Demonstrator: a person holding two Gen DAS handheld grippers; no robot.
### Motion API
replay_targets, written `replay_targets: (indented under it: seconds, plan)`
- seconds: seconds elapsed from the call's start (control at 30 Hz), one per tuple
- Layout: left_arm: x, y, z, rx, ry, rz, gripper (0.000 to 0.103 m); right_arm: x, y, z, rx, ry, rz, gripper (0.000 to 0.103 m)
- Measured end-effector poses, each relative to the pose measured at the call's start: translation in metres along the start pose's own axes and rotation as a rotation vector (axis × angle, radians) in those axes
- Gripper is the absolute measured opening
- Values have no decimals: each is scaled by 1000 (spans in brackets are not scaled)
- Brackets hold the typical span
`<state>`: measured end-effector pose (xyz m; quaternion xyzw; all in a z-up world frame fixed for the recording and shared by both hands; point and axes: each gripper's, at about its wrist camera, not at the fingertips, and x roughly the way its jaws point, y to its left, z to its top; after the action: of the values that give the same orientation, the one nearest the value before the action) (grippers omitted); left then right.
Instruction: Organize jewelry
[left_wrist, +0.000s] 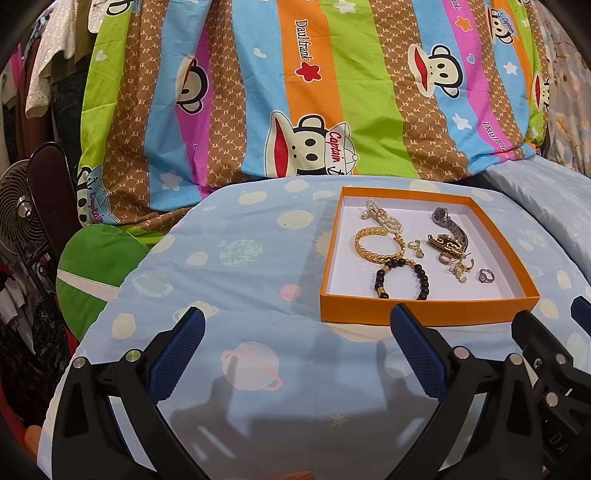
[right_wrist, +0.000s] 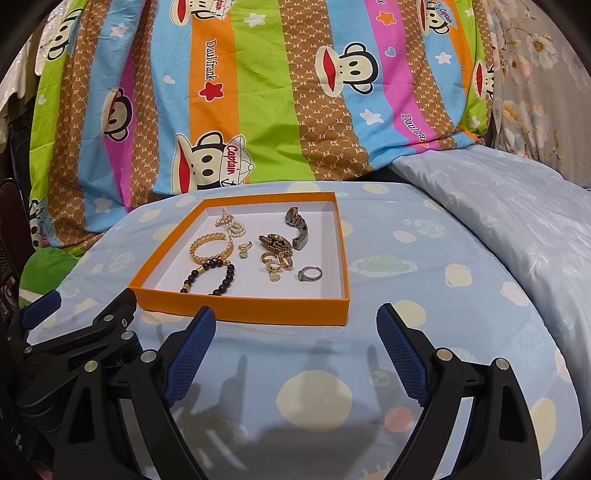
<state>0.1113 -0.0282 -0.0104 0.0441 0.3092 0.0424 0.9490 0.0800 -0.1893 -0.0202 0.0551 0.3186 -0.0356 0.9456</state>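
A shallow orange box (left_wrist: 424, 306) (right_wrist: 236, 308) with a white floor lies on a pale blue bed cover. Inside it are a pearl strand (left_wrist: 382, 216) (right_wrist: 231, 223), a gold chain bracelet (left_wrist: 376, 245) (right_wrist: 208, 249), a black bead bracelet (left_wrist: 402, 278) (right_wrist: 225, 278), a wristwatch (left_wrist: 448, 225) (right_wrist: 297, 225), a gold piece (left_wrist: 445, 243) (right_wrist: 275, 242), small gold rings (right_wrist: 275, 260) and a silver ring (left_wrist: 485, 276) (right_wrist: 310, 274). My left gripper (left_wrist: 297, 317) hovers open in front of the box's near left corner. My right gripper (right_wrist: 295, 314) hovers open in front of its near right corner. Both are empty.
A striped cartoon-monkey quilt (left_wrist: 295, 92) (right_wrist: 258, 92) rises behind the box. A pale blue pillow (right_wrist: 517, 206) lies to the right. A green cushion (left_wrist: 99, 266), a small fan (left_wrist: 22, 214) and hanging clothes (left_wrist: 40, 66) crowd the left side.
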Motion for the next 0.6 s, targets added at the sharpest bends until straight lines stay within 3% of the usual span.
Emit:
replay_targets:
  seconds: [0.6]
  plan:
    - [2,-3,-3,-2,7,-6,98,0,0,0,-1,0,-3,87]
